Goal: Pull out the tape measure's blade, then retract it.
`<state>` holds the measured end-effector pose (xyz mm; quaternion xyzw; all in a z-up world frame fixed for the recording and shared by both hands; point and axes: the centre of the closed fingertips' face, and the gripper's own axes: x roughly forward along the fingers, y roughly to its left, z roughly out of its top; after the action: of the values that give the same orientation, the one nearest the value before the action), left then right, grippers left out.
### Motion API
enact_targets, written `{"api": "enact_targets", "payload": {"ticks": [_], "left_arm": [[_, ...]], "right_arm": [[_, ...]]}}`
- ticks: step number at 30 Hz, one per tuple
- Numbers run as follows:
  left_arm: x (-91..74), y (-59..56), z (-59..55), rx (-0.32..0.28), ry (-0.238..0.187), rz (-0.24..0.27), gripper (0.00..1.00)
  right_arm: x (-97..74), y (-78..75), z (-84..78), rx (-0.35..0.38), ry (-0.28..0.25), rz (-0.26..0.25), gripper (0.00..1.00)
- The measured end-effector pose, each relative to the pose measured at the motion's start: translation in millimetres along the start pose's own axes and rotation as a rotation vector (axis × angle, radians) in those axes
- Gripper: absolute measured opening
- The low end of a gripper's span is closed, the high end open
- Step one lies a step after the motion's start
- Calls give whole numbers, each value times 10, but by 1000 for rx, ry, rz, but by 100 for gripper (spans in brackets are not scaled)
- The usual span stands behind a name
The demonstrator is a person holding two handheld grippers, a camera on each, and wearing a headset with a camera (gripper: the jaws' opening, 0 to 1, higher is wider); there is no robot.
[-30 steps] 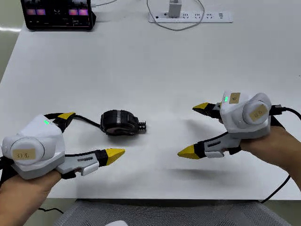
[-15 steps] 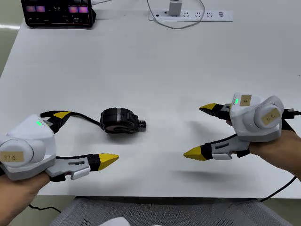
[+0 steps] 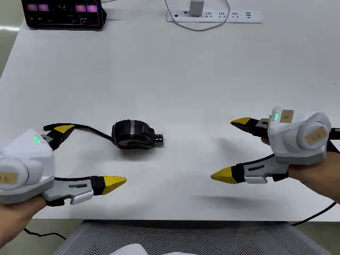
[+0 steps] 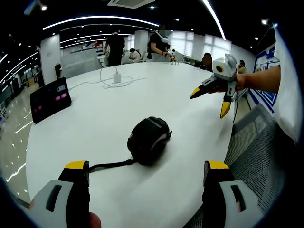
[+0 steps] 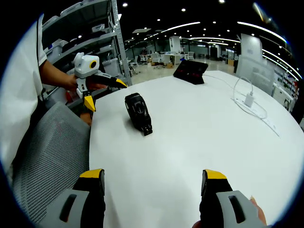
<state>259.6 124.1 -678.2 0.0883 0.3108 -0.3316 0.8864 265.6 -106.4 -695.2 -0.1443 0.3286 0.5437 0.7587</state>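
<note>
Two grippers are waiting with the tape measure lying between them on the white tabletop [image 3: 175,79].
The black round tape measure [image 3: 133,135] is sitting closer to the left gripper [image 3: 91,155], touching neither one. The right gripper [image 3: 231,147] is hovering well apart. Both are keeping their yellow-tipped jaws spread wide, gripping nothing.

**White, black and yellow on a plain white bench**

The left gripper [image 3: 90,155] and the right gripper [image 3: 230,148] each have a glossy white body, black jaws with yellow tips, a small green light and tan paper labels. Just ahead of the left gripper's jaws, the round black tape measure [image 3: 133,134] carries a dull grey band and a thin black cord [image 3: 85,129]. The matte tabletop [image 3: 180,79] is white. Far beyond the left gripper, the flat black tablet [image 3: 62,11] shows pink tiles. Far beyond the right gripper, the long plastic power strip [image 3: 215,16] is white.
</note>
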Motion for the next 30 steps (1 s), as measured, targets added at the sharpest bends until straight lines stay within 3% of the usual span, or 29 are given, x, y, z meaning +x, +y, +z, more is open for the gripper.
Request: {"api": "enact_targets", "payload": {"ticks": [19,30], "left_arm": [[-86,86,-38,59,31,-30,99],[-75,70,-14,67,30,-50,99]], "right_arm": [[-116,-44,-103,18,5,-30,86],[-202,-87,-184,16,22,-43,85]]}}
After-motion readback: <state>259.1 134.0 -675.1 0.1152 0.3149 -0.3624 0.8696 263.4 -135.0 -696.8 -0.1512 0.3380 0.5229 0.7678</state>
